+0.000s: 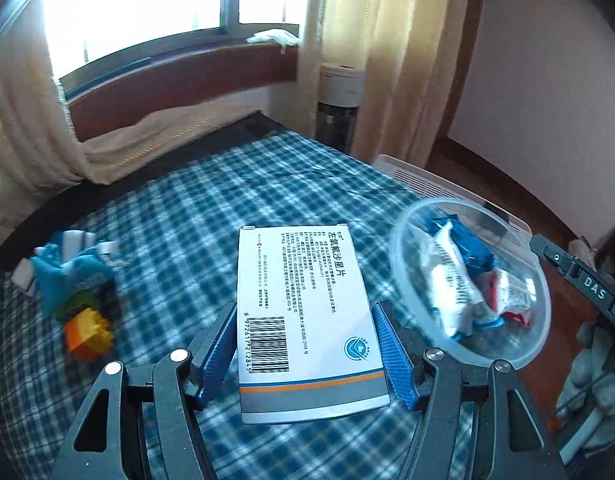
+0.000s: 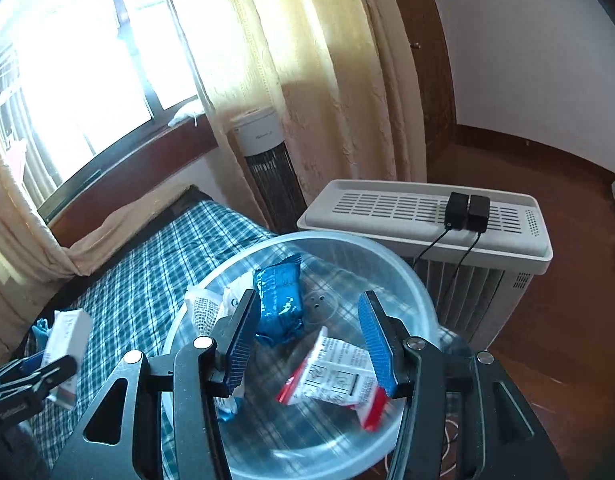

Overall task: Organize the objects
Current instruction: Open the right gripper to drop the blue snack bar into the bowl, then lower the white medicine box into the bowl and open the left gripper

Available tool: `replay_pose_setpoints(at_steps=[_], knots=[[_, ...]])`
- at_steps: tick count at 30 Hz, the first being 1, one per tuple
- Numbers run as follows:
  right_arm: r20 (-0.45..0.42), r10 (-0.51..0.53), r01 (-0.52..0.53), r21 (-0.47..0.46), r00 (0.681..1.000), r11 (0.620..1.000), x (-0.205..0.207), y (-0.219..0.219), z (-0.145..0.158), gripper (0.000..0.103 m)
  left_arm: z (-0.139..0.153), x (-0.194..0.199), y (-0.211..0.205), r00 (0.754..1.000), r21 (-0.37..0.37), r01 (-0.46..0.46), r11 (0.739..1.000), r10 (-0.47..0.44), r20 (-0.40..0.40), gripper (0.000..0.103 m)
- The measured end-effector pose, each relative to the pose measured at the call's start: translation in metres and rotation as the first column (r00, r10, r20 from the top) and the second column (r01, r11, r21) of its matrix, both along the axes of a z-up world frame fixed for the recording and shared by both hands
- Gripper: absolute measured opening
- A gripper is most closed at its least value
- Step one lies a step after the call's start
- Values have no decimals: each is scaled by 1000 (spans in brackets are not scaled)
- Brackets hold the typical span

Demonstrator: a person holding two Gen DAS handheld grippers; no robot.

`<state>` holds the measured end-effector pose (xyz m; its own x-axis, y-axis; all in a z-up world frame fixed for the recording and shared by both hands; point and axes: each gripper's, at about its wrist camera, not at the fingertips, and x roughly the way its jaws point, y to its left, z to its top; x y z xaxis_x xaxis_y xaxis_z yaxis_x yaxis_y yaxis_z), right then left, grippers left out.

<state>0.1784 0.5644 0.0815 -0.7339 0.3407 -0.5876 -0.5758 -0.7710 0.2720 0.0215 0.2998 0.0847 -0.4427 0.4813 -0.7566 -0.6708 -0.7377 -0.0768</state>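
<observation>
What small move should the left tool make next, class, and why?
Probably carry the medicine box, gripped in the left tool, sideways over the clear plastic bowl and release. The bowl already holds snack packets, and the right tool hovers open above it, holding nothing.

Smooth printed cardboard box, clear glossy plastic bowl, woven checked cloth bedcover, shiny wrappers

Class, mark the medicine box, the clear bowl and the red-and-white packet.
medicine box (image 1: 307,312), left wrist view, its printed white face
clear bowl (image 2: 387,252), right wrist view, far rim
red-and-white packet (image 2: 331,376), right wrist view, its printed middle
</observation>
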Motion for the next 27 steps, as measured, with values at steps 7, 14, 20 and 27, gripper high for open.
replay_pose_setpoints(at_steps=[7,14,20,27], knots=[[-14,-33,33,-15,999,999,23,11,-1,53,2,12,35,998,6,67,998,-67,16,69],[-17,-77,76,-44,997,996,45,25,-8,52,5,33,71,987,19,156,988,-156,25,69],[-14,-99,98,-61,995,993,57,31,-13,53,4,58,98,971,32,236,971,-237,21,69],[-10,-101,100,-69,995,993,62,32,-15,53,-3,75,122,956,51,291,955,-293,25,76]])
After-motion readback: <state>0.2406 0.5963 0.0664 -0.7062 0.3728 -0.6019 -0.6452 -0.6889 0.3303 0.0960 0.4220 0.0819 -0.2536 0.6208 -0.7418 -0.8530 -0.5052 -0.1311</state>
